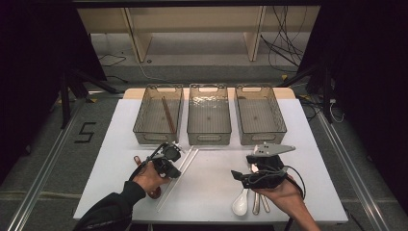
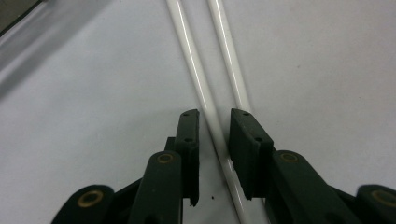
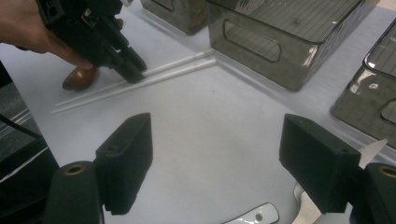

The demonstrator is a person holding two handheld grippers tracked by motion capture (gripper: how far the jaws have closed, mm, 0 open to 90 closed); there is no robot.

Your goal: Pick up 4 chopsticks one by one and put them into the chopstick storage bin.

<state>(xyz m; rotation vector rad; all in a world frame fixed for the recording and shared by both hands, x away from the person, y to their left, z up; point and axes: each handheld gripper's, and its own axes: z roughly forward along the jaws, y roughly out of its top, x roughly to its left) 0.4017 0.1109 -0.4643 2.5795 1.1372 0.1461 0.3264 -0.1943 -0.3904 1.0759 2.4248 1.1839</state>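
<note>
From above we look forward and down on the desk. Each gripper view skims it closely along its jaws; all share the white chopsticks.

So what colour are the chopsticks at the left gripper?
White chopsticks; left gripper view shows it best.

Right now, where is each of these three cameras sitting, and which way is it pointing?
High view: above the person's side, looking forward and down on the table and three bins; both forearms and hands show.
Left gripper view: rides the left gripper, looking down along its jaws at the white chopsticks.
Right gripper view: rides the right gripper, facing across the table; its open jaws show.
Shared: the right gripper view also catches the chopsticks.
</note>
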